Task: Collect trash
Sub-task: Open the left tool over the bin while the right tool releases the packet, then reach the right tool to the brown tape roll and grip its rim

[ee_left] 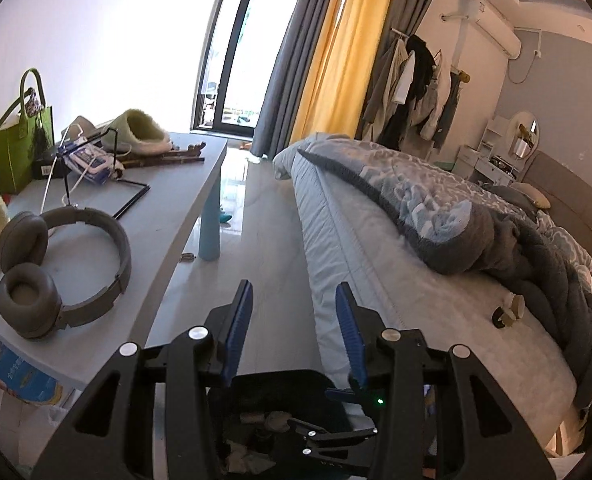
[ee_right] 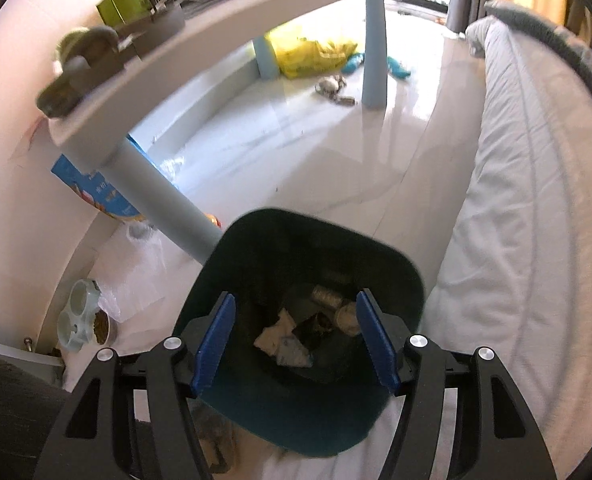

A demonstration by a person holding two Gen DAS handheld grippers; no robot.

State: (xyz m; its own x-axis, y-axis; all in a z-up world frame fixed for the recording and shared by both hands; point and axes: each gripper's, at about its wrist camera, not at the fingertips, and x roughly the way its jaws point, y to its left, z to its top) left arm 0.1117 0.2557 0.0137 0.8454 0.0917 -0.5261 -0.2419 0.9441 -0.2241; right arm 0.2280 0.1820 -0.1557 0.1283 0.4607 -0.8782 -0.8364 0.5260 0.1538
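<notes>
Beside bed, upright bin (ee_right: 308, 412), mouth upward

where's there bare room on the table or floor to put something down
Free: the table strip along its bed-side edge, right of the headphones; the floor aisle between table and bed. Crowded: the table's wall side, with green bag and slippers.

both grippers, l (ee_left: 293, 300) & r (ee_right: 296, 312), jaws apart, empty.
</notes>
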